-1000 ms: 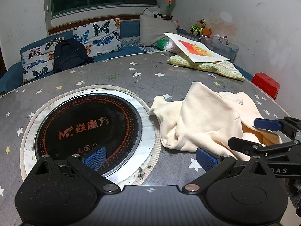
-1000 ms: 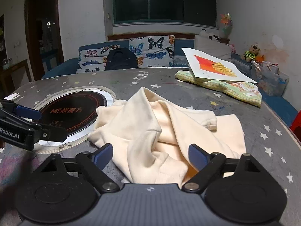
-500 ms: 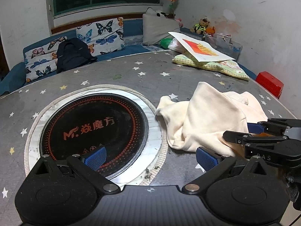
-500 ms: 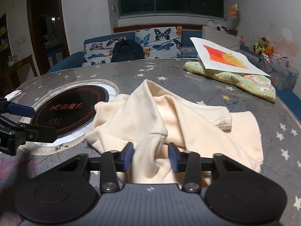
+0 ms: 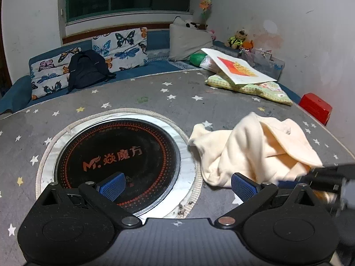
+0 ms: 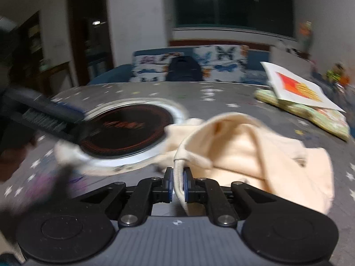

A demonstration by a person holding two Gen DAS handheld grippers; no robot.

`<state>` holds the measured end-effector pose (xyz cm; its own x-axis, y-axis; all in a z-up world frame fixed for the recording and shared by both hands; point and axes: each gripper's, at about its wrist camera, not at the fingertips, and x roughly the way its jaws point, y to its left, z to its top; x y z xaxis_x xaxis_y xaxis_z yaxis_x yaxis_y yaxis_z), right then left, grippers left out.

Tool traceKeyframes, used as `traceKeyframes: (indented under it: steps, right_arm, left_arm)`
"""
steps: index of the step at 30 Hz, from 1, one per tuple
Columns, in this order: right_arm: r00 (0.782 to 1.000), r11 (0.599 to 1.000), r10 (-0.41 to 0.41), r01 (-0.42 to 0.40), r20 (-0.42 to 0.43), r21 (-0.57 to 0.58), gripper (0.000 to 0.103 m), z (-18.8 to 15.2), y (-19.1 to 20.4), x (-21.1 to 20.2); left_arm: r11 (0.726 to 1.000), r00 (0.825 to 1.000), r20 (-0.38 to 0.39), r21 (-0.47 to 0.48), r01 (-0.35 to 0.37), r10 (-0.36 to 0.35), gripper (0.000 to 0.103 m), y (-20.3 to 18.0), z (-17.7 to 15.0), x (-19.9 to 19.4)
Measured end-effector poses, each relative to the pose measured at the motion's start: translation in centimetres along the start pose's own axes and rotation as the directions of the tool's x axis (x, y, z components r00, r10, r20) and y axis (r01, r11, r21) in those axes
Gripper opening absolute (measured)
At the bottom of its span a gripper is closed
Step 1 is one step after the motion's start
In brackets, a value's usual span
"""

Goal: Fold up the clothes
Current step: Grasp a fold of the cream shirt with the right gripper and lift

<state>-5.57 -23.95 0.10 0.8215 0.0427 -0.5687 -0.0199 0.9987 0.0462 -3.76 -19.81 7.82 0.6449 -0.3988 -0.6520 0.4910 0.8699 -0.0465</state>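
Garment (image 6: 255, 150), crumpled on table (image 5: 155, 97) | right gripper (image 6: 176, 185) pinches hem, probably to spread it | left gripper (image 5: 177, 184) released, waiting lower centre.

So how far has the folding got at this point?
No fold done: the cream garment lies crumpled beside the round cooktop. In hand: the right tool is shut on a pinch of the garment's near edge. The left tool hangs open, holding nothing. Spreading flat and every fold remain.
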Motion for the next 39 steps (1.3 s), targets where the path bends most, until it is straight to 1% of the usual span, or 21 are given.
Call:
traceKeyframes:
  steps: [3, 8, 10, 13, 15, 19, 20, 21, 23, 25, 27, 29, 30, 32, 34, 36, 37, 38, 39]
  right_arm:
    - [0.999, 0.997, 0.046, -0.047, -0.015, -0.054, 0.008, -0.5, 2.2, 0.0]
    - [0.992, 0.980, 0.118, -0.123, -0.041, -0.155, 0.008, -1.9, 5.7, 0.1]
    - [0.990, 0.972, 0.136, -0.141, -0.041, -0.187, 0.008, -2.4, 6.8, 0.0]
    - [0.985, 0.965, 0.167, -0.174, -0.051, -0.198, 0.008, -3.0, 7.9, -0.1]
    - [0.981, 0.958, 0.185, -0.194, -0.061, -0.212, 0.008, -3.4, 8.6, -0.2]
    - [0.975, 0.944, 0.207, -0.220, -0.079, -0.244, 0.008, -4.1, 9.9, -0.1]
    - [0.973, 0.942, 0.215, -0.229, -0.080, -0.244, 0.008, -4.2, 10.1, -0.1]
    - [0.972, 0.941, 0.221, -0.234, -0.080, -0.245, 0.008, -4.2, 10.4, -0.1]
    - [0.968, 0.936, 0.238, -0.250, -0.078, -0.247, 0.008, -4.4, 10.7, -0.2]
    - [0.964, 0.930, 0.253, -0.266, -0.083, -0.254, 0.008, -4.6, 11.2, -0.2]
    - [0.959, 0.921, 0.267, -0.282, -0.092, -0.268, 0.008, -5.0, 11.8, 0.0]
    - [0.958, 0.919, 0.271, -0.286, -0.092, -0.271, 0.008, -5.2, 12.2, -0.2]
    - [0.958, 0.919, 0.271, -0.286, -0.091, -0.270, 0.008, -5.2, 12.4, -0.3]
    - [0.961, 0.925, 0.265, -0.278, -0.083, -0.260, 0.009, -5.1, 12.3, -0.7]
    - [0.964, 0.933, 0.255, -0.266, -0.075, -0.244, 0.010, -5.1, 11.9, -1.2]
    - [0.967, 0.940, 0.247, -0.255, -0.066, -0.225, 0.010, -5.2, 11.3, -2.0]
    - [0.968, 0.944, 0.244, -0.251, -0.061, -0.216, 0.010, -5.2, 10.9, -2.2]
    - [0.969, 0.947, 0.239, -0.245, -0.056, -0.207, 0.010, -5.2, 10.5, -2.6]
    - [0.971, 0.951, 0.233, -0.239, -0.051, -0.198, 0.011, -5.2, 9.9, -3.0]
  left_arm:
    - [1.000, 1.000, 0.013, 0.015, 0.018, -0.018, 0.103, -0.4, 0.2, -0.4]
    - [0.993, 0.996, 0.024, 0.070, 0.090, -0.092, 0.103, -2.1, 0.5, -0.7]
    - [0.987, 0.993, 0.026, 0.111, 0.112, -0.116, 0.103, -3.1, 0.5, -0.6]
    - [0.972, 0.990, 0.035, 0.199, 0.129, -0.138, 0.103, -5.0, 0.2, -0.3]
    - [0.960, 0.988, 0.030, 0.241, 0.143, -0.154, 0.102, -6.1, 0.2, -0.1]
    - [0.941, 0.974, 0.023, 0.266, 0.211, -0.225, 0.102, -8.0, 0.8, 0.6]
    - [0.932, 0.969, 0.020, 0.279, 0.231, -0.246, 0.102, -8.5, 0.8, 0.9]
    - [0.922, 0.964, 0.012, 0.296, 0.251, -0.267, 0.102, -9.0, 0.7, 1.0]
    - [0.893, 0.947, -0.011, 0.330, 0.306, -0.320, 0.102, -9.8, 0.0, 1.2]
    - [0.875, 0.938, -0.034, 0.350, 0.334, -0.344, 0.102, -10.1, -0.7, 1.3]
    - [0.867, 0.940, -0.055, 0.369, 0.333, -0.338, 0.100, -10.5, -1.1, 1.7]
    - [0.860, 0.939, -0.076, 0.382, 0.337, -0.335, 0.092, -10.8, -1.5, 2.2]
    - [0.857, 0.938, -0.086, 0.386, 0.341, -0.335, 0.091, -10.9, -1.6, 2.5]
    - [0.854, 0.939, -0.096, 0.393, 0.342, -0.332, 0.084, -11.2, -1.7, 3.1]
    - [0.850, 0.940, -0.101, 0.404, 0.339, -0.327, 0.081, -11.6, -1.9, 3.7]
    - [0.842, 0.942, -0.100, 0.426, 0.332, -0.320, 0.075, -12.1, -2.1, 4.2]
    - [0.838, 0.944, -0.101, 0.438, 0.327, -0.315, 0.068, -12.3, -2.2, 4.4]
    - [0.836, 0.947, -0.100, 0.450, 0.316, -0.304, 0.058, -12.4, -2.4, 4.7]
    - [0.836, 0.950, -0.101, 0.455, 0.308, -0.296, 0.053, -12.5, -2.6, 4.9]
